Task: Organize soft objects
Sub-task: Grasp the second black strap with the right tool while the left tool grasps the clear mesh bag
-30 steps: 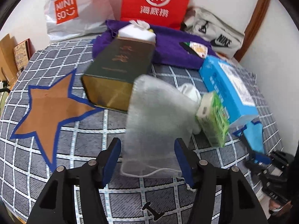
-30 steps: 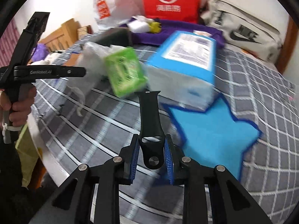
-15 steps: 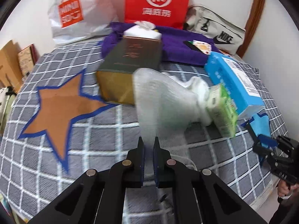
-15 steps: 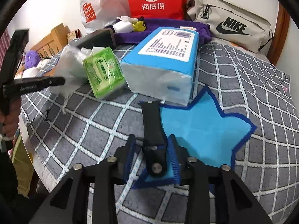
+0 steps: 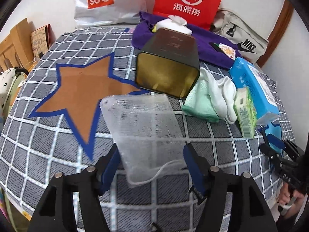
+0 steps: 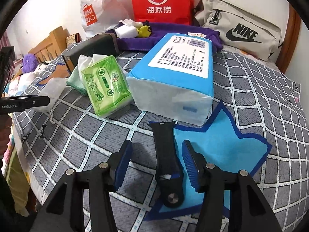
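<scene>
A white mesh pouch lies on the checked bedspread, its far corner on the orange star mat. My left gripper is open, its fingers on either side of the pouch's near end. A black watch strap lies across the near edge of the blue star mat. My right gripper is open around the strap's near end. The pouch also shows in the right wrist view.
A dark tin, a green cloth, white socks, a green tissue pack and a blue tissue pack lie mid-bed. Purple towel, bags and a Nike pouch line the back wall.
My left gripper closed on the mesh pouch, dragged it left toward the orange star, then opened and let it go. My right gripper lowered the watch strap onto the blue star's edge and opened.
</scene>
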`<state>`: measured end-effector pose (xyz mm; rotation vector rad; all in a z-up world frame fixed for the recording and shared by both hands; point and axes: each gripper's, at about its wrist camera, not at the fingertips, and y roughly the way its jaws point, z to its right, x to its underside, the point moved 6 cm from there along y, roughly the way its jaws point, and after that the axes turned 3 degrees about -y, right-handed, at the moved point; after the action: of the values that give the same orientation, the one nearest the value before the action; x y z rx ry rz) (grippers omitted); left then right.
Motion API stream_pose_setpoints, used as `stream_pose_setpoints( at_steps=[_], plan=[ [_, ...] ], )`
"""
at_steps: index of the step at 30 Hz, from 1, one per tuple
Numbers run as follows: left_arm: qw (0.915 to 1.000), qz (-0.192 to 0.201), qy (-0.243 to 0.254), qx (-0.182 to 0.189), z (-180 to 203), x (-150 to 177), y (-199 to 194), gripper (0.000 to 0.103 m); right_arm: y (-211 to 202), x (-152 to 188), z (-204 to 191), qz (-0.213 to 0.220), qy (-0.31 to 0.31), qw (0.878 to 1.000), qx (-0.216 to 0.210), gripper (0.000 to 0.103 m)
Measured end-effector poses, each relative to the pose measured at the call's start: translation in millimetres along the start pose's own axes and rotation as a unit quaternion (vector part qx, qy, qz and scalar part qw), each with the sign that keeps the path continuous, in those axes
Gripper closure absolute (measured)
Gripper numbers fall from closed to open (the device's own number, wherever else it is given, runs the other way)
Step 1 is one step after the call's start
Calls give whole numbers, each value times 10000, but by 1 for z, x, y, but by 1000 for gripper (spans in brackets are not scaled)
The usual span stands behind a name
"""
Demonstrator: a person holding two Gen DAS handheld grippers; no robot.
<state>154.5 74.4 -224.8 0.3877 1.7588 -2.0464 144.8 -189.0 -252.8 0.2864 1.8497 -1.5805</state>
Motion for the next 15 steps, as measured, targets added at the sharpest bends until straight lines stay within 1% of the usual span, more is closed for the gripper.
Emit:
stream_pose_setpoints(
  at_steps=[1,2,3,4,5,6,7,8,9,10,12,13,14,15],
  plan=[
    [10000,-3,19,-94,3,-1,4,36,0,0,-1,35,-27,10000,44,50],
    [9997,59,69,-243,6,-4,8,33,0,0,-2,51,-49,9999,75,50],
    [9994,118,98,-296,8,-5,9,30,0,1,-3,87,-79,9999,100,51],
    [9993,138,119,-338,11,-6,12,24,0,1,-2,111,-73,9999,97,53],
    [9988,159,161,-434,14,-7,15,21,0,1,-2,132,-52,9999,98,55],
    [9982,203,205,-527,16,-8,17,21,0,1,-2,149,-28,9998,107,59],
    [9973,254,272,-633,19,-9,19,21,0,1,-1,162,-4,9998,105,66],
    [9968,299,302,-678,20,-10,20,21,0,1,-1,164,13,9998,111,70],
    [9964,366,316,-690,21,-11,21,21,0,1,0,164,33,9998,127,77],
    [9963,409,340,-681,21,-11,21,22,0,1,2,164,59,9998,124,80],
    [9959,502,404,-636,21,-11,18,35,-1,1,3,160,79,9998,95,81],
    [9961,526,414,-574,21,-12,16,46,-1,1,2,154,86,9998,102,81],
    [9969,509,410,-438,22,-12,14,56,-2,1,2,143,88,9998,108,82],
    [9971,509,412,-377,21,-11,12,64,-2,0,2,128,87,9998,111,82]
  ],
)
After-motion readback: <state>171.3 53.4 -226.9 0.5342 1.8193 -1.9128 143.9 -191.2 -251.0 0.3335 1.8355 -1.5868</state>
